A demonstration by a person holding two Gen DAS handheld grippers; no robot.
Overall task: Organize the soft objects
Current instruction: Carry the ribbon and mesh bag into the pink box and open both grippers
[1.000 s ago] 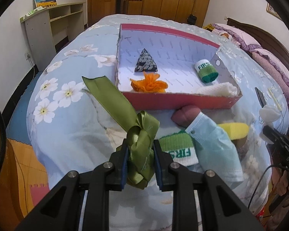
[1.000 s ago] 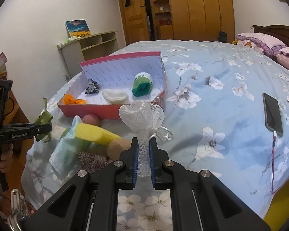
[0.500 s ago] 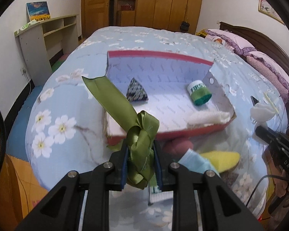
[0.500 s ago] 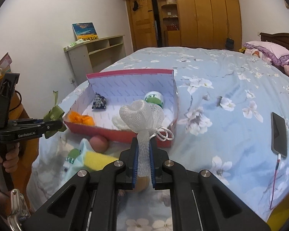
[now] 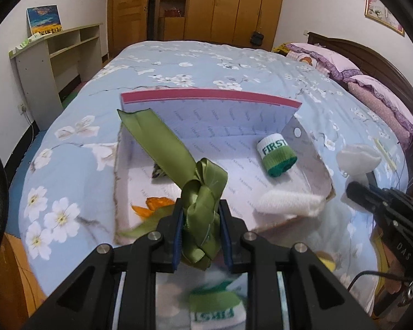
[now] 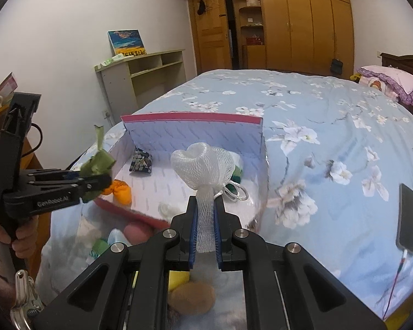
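My left gripper (image 5: 201, 214) is shut on a green ribbon bow (image 5: 199, 192) and holds it above the near edge of the pink-rimmed box (image 5: 206, 97). The box holds a green and white wristband (image 5: 276, 154), a white cloth roll (image 5: 286, 203), an orange piece (image 5: 151, 205) and a dark patterned pouch (image 6: 141, 161). My right gripper (image 6: 205, 220) is shut on a white mesh bath puff (image 6: 203, 162), raised before the box's right part (image 6: 234, 137). The left gripper also shows in the right wrist view (image 6: 96, 183).
Loose soft items lie on the bed in front of the box: another wristband (image 5: 217, 312), a yellow sponge (image 6: 179, 279), a brown pad (image 6: 192, 297), a pink ball (image 6: 136, 232). A phone (image 6: 407, 217) on a cable lies on the bedspread at right. A shelf unit (image 5: 55, 63) stands left.
Both grippers have risen and moved forward toward the box, each still holding its item. The loose items in front of the box have slid lower in both views.
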